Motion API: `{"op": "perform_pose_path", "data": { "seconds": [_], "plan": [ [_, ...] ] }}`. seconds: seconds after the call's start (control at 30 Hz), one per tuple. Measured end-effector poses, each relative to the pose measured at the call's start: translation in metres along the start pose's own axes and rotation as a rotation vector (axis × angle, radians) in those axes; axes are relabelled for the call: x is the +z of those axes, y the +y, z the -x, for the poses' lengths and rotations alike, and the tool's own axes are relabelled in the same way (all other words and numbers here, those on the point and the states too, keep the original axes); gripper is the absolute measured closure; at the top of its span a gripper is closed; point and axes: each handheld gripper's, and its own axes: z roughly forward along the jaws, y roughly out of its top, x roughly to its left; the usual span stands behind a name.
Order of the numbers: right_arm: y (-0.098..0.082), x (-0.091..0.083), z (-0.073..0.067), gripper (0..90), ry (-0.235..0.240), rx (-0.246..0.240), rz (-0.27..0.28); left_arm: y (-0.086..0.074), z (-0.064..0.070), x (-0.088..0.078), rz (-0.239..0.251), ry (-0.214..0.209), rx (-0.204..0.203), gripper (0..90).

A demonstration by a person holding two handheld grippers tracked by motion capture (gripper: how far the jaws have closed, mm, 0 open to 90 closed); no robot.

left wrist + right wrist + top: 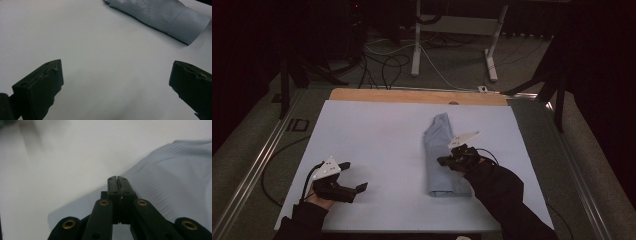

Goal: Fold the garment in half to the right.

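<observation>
Pale-blue folded garment [439, 155] lies right of centre on the bench [372, 135]. Right gripper [117, 180], jaws together, apparently holds no cloth; dragging could undo the fold. Left gripper [116, 82] gapes, idle.

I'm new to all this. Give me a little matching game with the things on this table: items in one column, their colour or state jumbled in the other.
Items:
1. left hand-held gripper
2. right hand-held gripper
3. folded garment
4. table cover

States:
A. pale blue
B. jaws shut
C. white
D. jaws wide open

Pairs: 1-D, 2-B, 3-A, 4-C
</observation>
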Motion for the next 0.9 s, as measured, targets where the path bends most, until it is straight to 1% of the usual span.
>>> {"op": "perform_pose_path", "data": {
  "seconds": [0.1, 0.17, 0.2, 0.3, 0.37, 0.47, 0.53, 0.6, 0.77, 0.8, 0.9],
  "plan": [
    [-0.012, 0.007, -0.003, 90.0, 0.011, -0.02, -0.043, 0.0, -0.001, 0.0, 0.003, 0.001, -0.007, 0.3],
    [-0.019, 0.012, -0.003, 90.0, 0.026, 0.001, -0.06, 0.0, 0.0, 0.0, 0.002, 0.0, 0.0, 0.3],
    [-0.023, 0.014, -0.003, 90.0, 0.028, -0.001, -0.07, 0.0, 0.0, 0.0, 0.003, 0.001, 0.003, 0.3],
    [-0.036, 0.018, -0.003, 90.0, 0.045, 0.018, -0.08, 0.0, 0.0, -0.001, 0.007, 0.001, -0.002, 0.3],
    [-0.042, 0.019, -0.005, 90.0, 0.043, 0.024, -0.104, 0.0, 0.0, 0.0, 0.006, -0.001, 0.001, 0.3],
    [-0.052, 0.018, -0.004, 90.0, 0.05, 0.037, -0.114, 0.0, 0.0, 0.0, 0.003, 0.0, 0.001, 0.3],
    [-0.058, 0.017, -0.005, 90.0, 0.056, 0.048, -0.104, 0.0, 0.001, 0.0, 0.003, 0.001, 0.005, 0.3],
    [-0.06, 0.015, -0.008, 90.0, 0.056, 0.047, -0.099, 0.001, 0.001, 0.0, 0.005, 0.002, 0.001, 0.3],
    [-0.064, 0.012, -0.016, 90.0, 0.047, 0.013, -0.109, 0.001, 0.001, -0.001, 0.003, 0.003, 0.006, 0.3],
    [-0.064, 0.011, -0.018, 90.0, 0.045, 0.019, -0.109, 0.001, 0.001, -0.001, 0.004, 0.003, 0.004, 0.3],
    [-0.067, 0.009, -0.02, 90.0, 0.047, 0.006, -0.109, 0.001, 0.001, -0.001, 0.004, 0.002, 0.007, 0.3]
  ]
}}
